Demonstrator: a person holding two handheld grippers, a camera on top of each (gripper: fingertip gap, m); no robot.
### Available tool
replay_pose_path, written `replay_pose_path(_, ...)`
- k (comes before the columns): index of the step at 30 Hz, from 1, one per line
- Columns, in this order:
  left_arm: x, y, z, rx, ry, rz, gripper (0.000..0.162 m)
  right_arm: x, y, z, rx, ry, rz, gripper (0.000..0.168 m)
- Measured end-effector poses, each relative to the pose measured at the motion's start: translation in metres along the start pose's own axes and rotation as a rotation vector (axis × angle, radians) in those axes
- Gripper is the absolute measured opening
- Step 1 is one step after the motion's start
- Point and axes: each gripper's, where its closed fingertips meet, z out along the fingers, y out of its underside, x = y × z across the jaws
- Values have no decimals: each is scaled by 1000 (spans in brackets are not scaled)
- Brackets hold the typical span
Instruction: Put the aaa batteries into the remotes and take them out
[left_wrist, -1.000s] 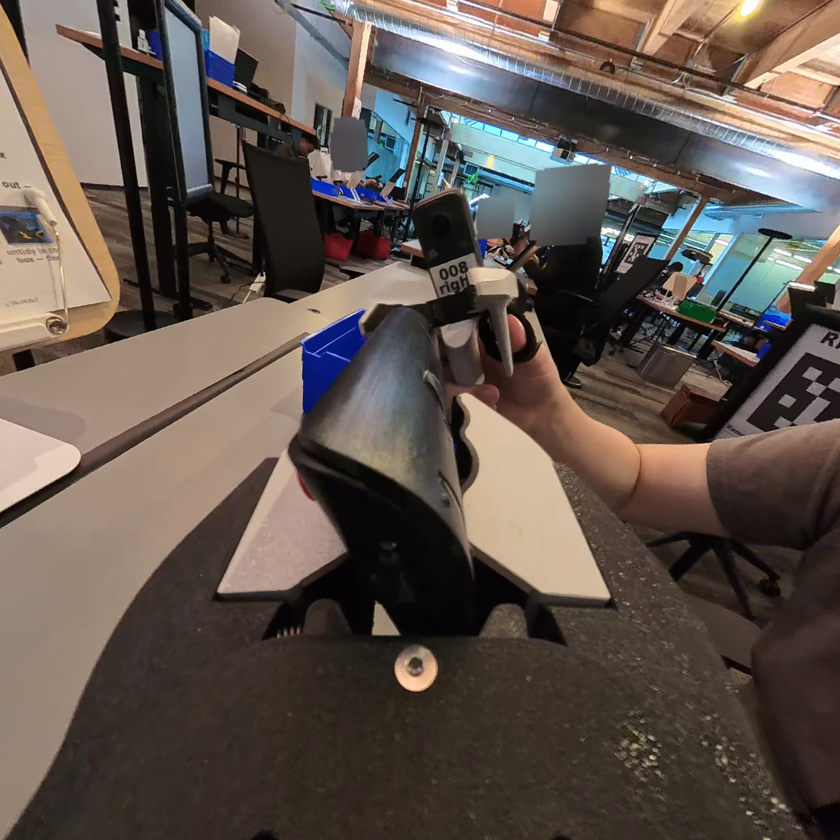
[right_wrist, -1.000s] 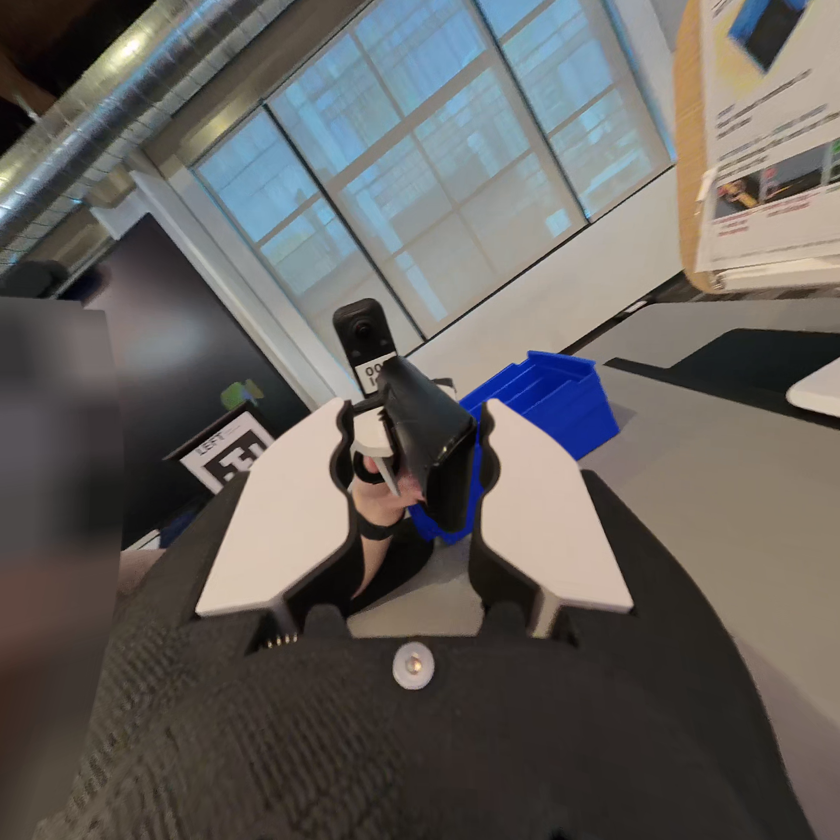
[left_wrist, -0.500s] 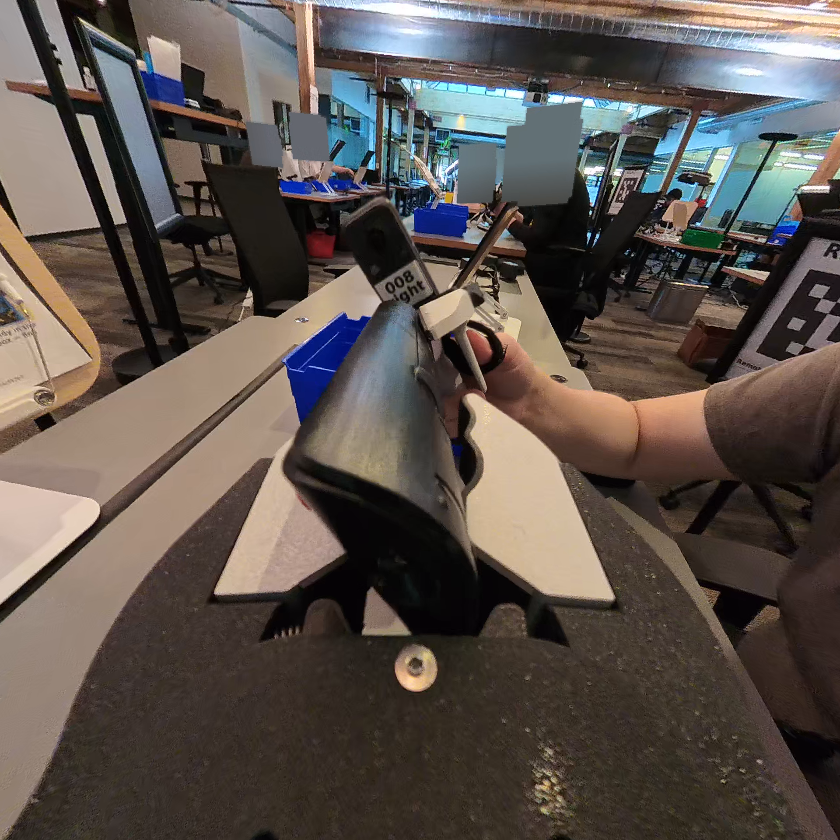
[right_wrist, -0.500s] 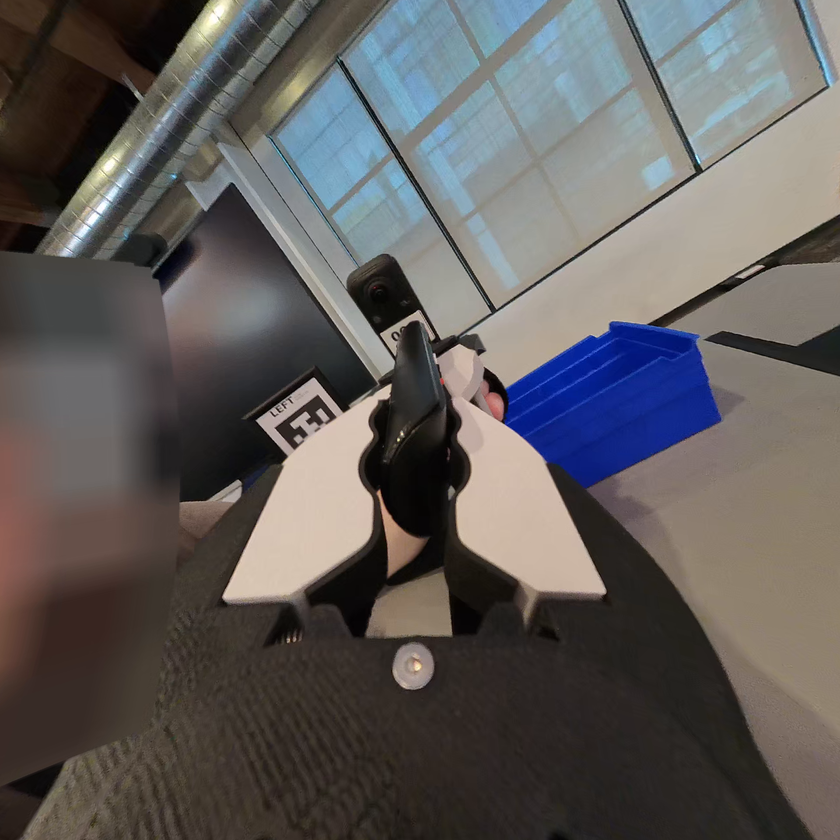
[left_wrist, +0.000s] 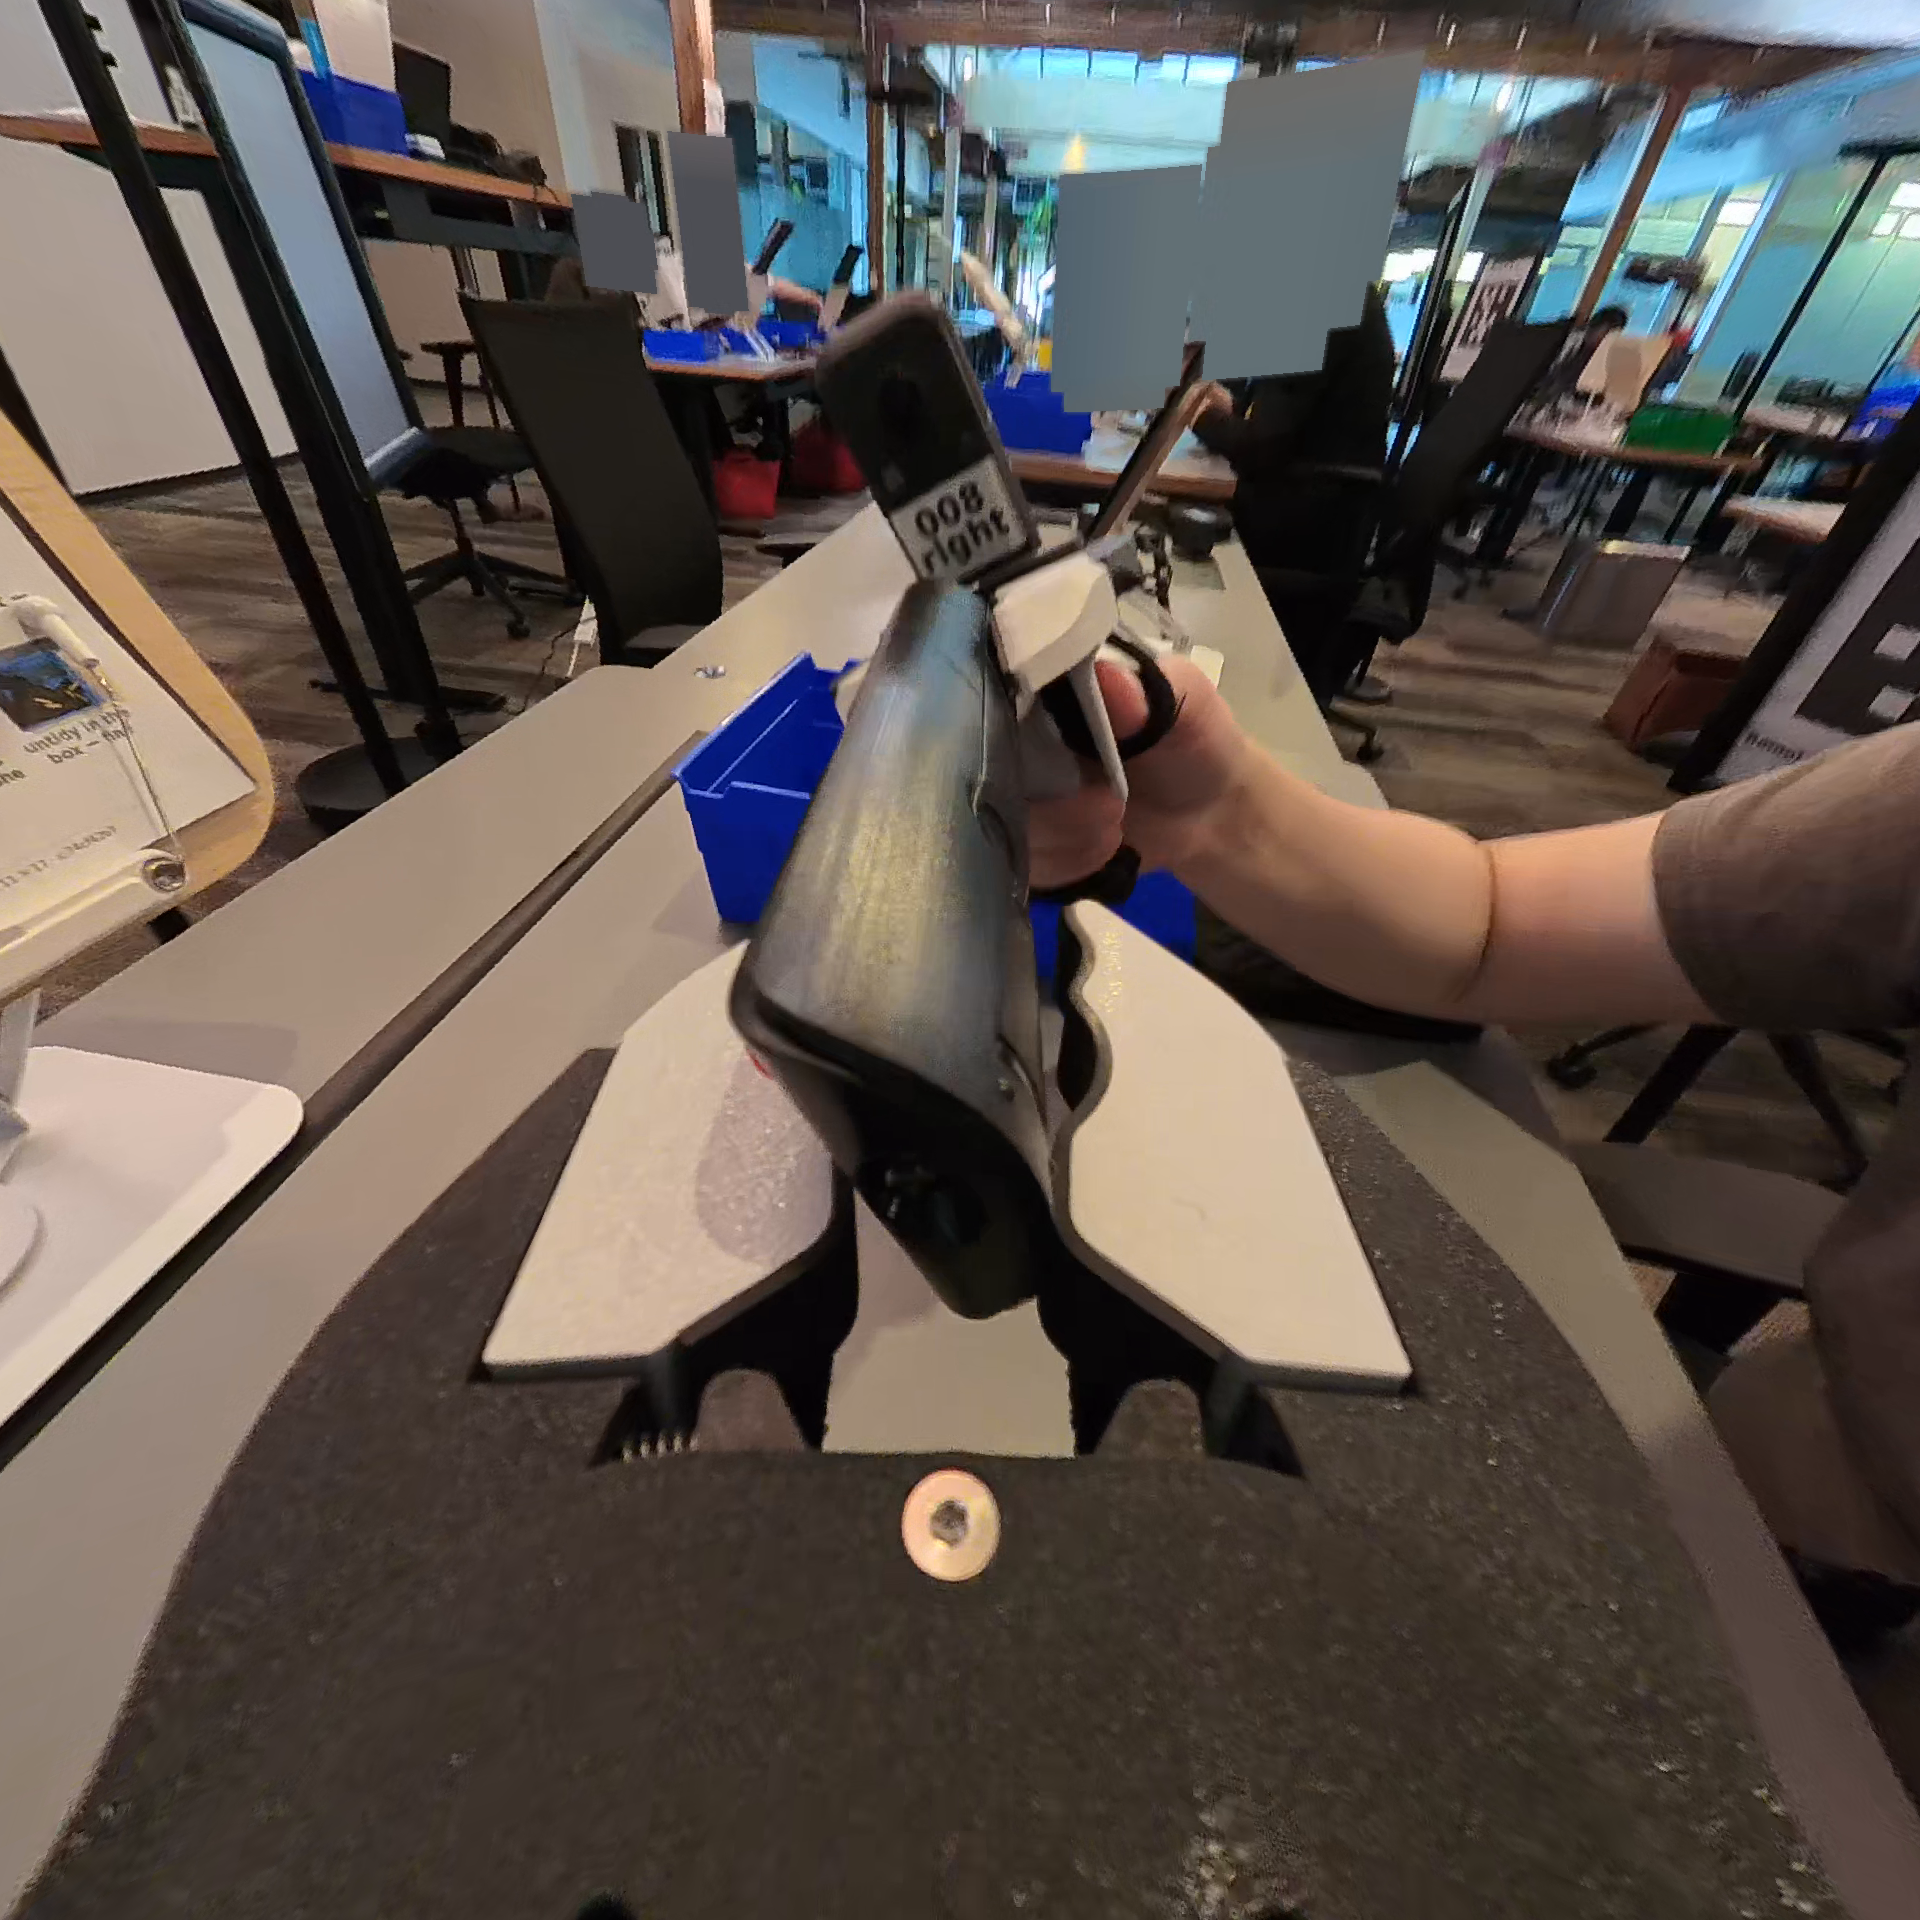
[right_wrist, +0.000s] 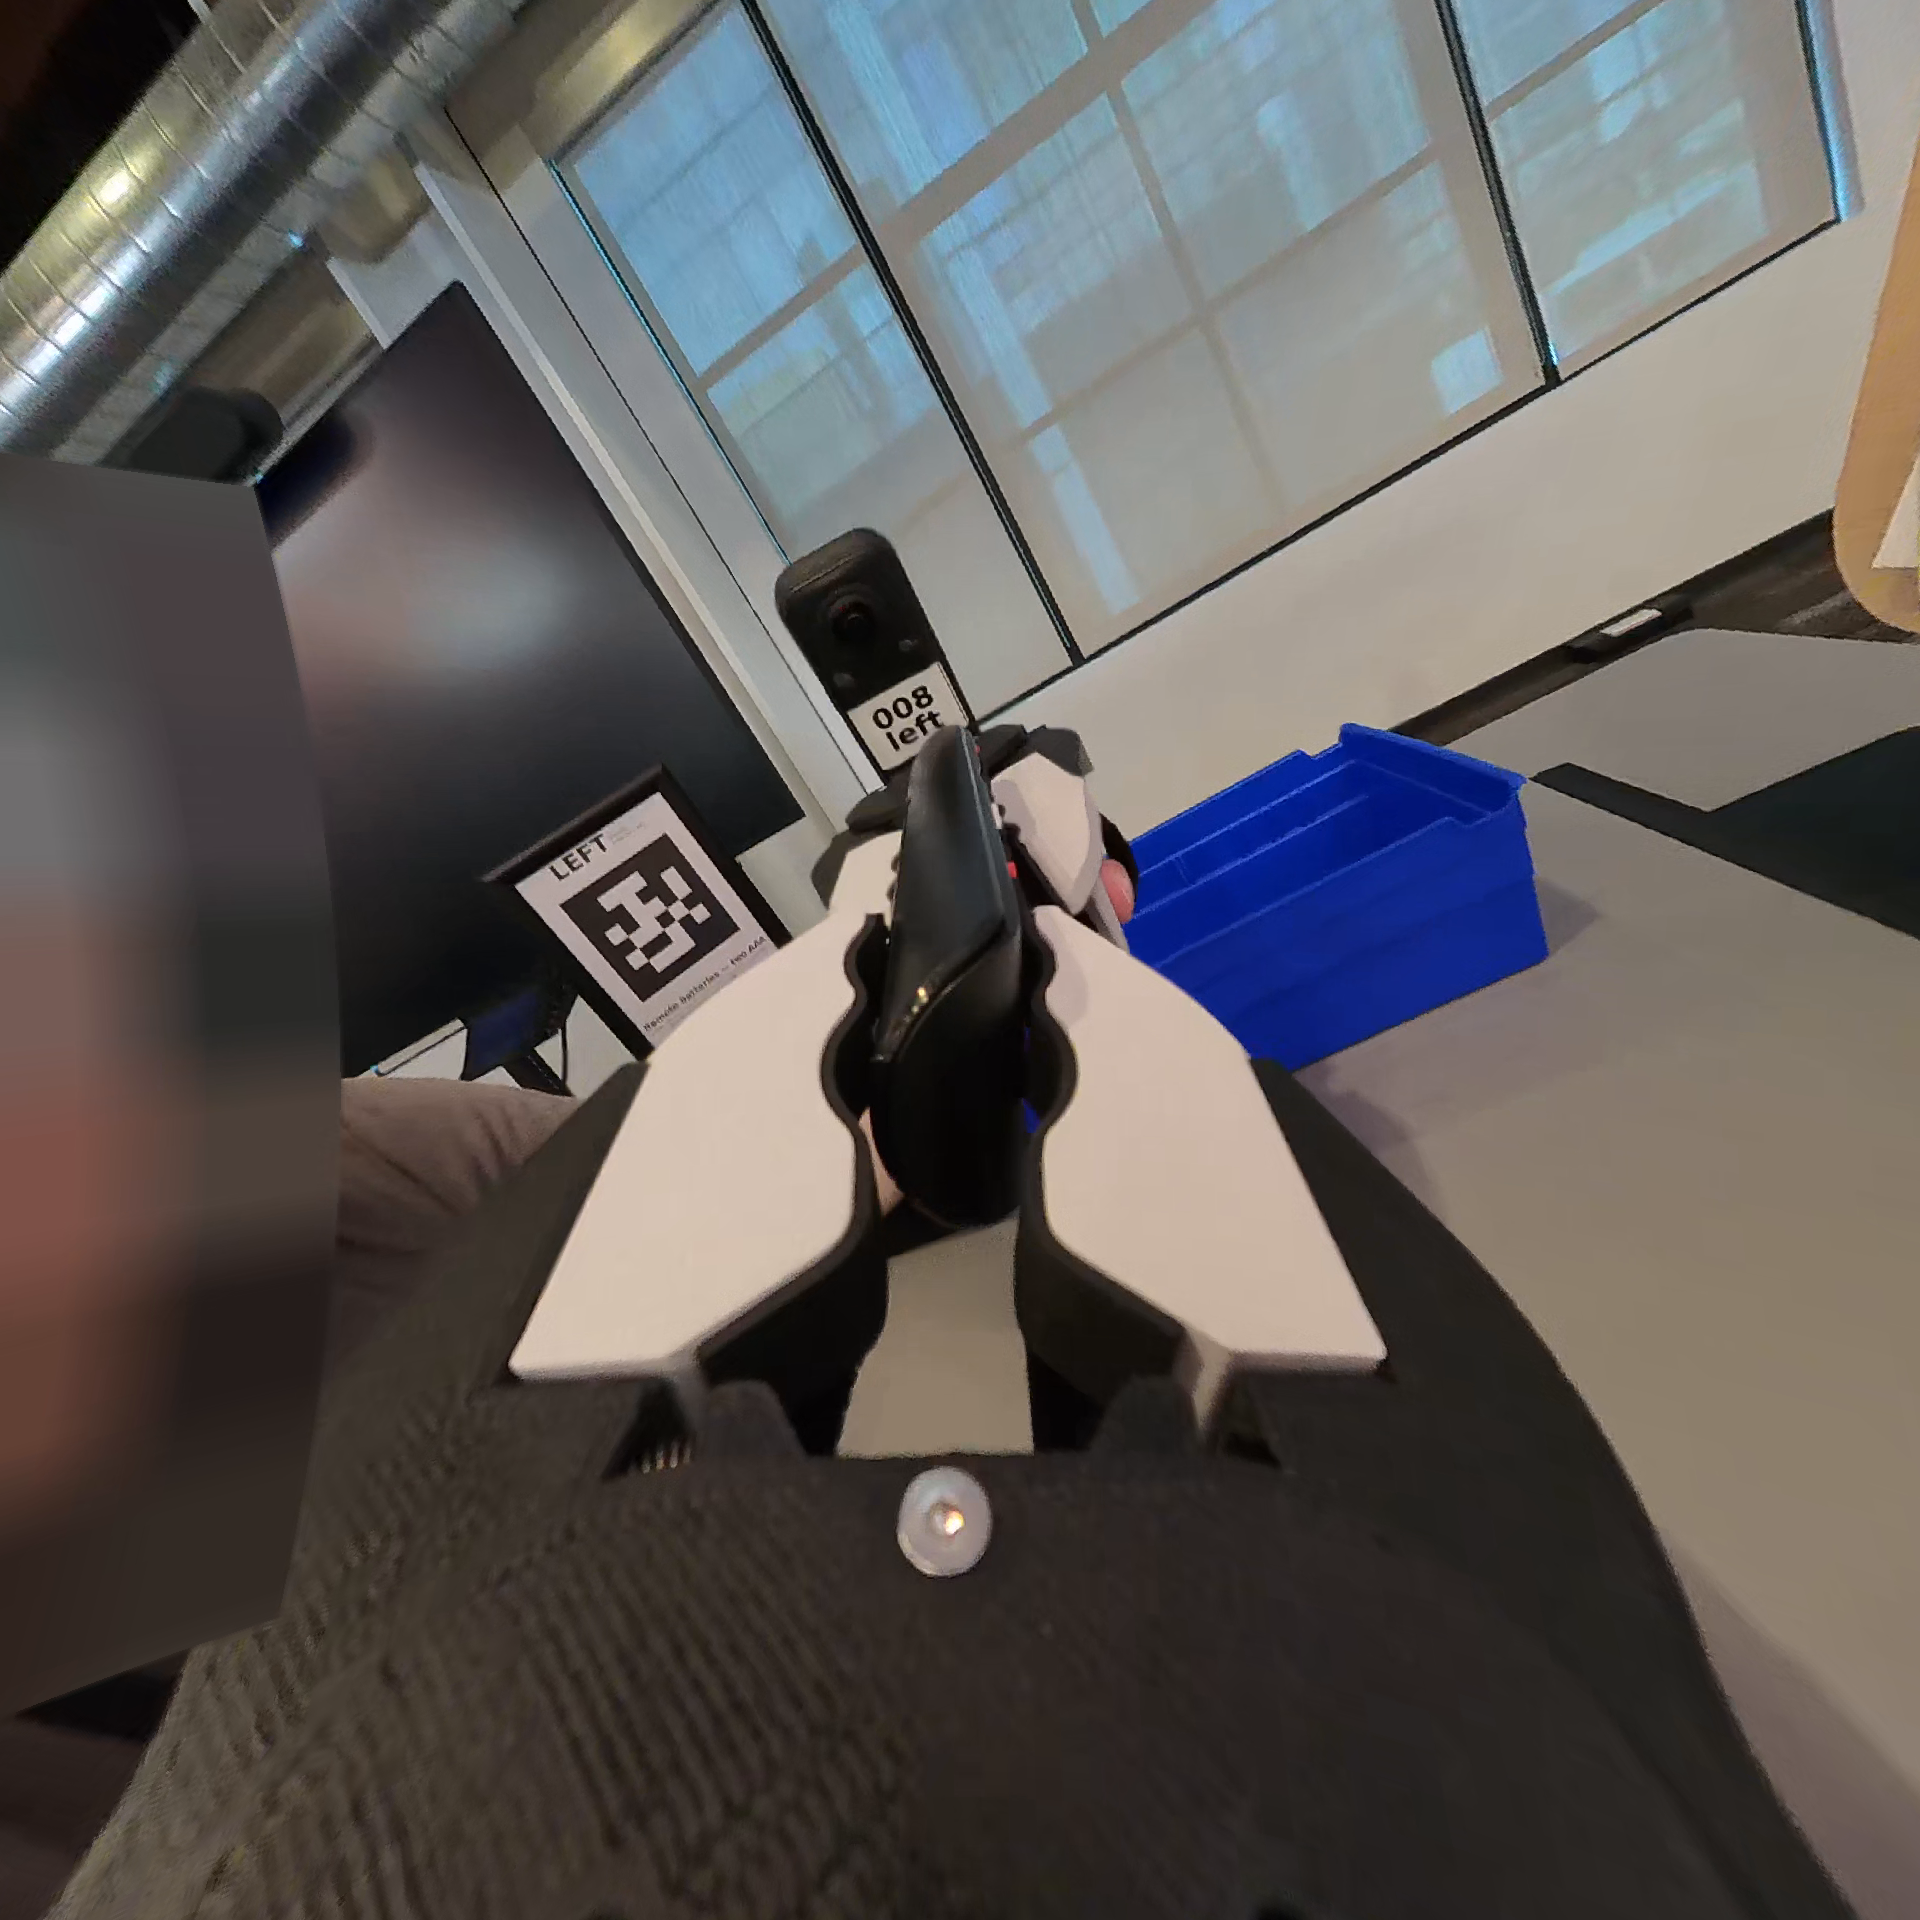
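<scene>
Both grippers on one black remote | my left gripper clamps near end | my right gripper pinches far end | raised over grey table, blue bin just behind

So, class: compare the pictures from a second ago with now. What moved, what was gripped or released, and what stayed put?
The right gripper closed onto the far end of the black remote, which it earlier only straddled with its jaws wide. The remote turned edge-on in the right wrist view. The left gripper kept its clamp; the blue bin stayed on the table.
</scene>
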Motion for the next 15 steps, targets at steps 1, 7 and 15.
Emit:
replay_pose_path(1, 0, 3, 1, -27, -7, 19, 37, -1, 0, -1, -14, 2, -4, 25)
replay_pose_path(7, 0, 1, 6, -7, -48, 8, 32, -5, -2, -6, -60, 22, -50, 25)
replay_pose_path(15, 0, 0, 8, 10, -33, -9, 35, -5, 1, -8, -101, 34, -36, 25)
